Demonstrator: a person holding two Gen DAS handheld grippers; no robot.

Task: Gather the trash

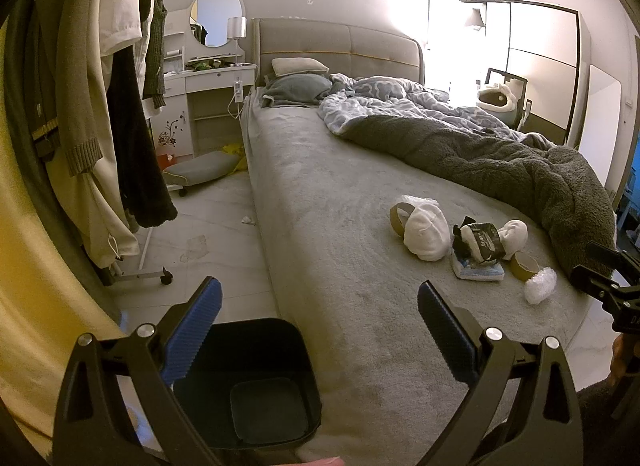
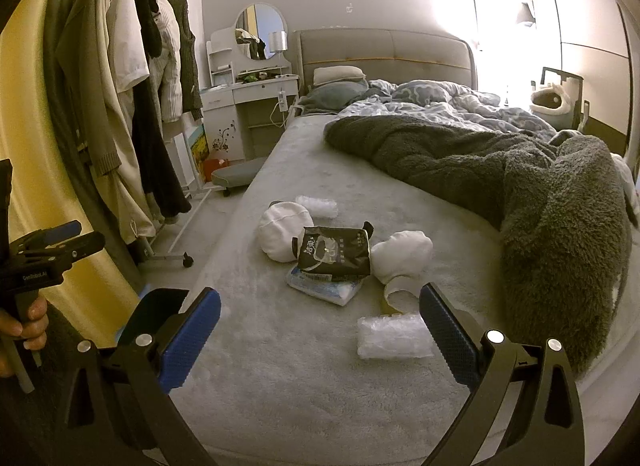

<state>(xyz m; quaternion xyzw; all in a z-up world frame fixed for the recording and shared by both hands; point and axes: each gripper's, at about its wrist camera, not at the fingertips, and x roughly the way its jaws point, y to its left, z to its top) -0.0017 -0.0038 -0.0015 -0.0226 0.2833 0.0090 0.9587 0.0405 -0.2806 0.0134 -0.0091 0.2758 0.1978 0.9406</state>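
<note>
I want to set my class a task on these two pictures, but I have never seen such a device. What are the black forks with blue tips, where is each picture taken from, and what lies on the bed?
A person holds a hand-held gripper in each hand; each carries a wide-angle camera looking along its two blue-padded fingers. One picture comes from the left gripper, the other from the right gripper. Both are open and hold nothing. On the grey bed lie white bundles, a black packet on a blue-white pack, tape rolls and crumpled clear plastic. A black bin stands beside the bed.
</note>
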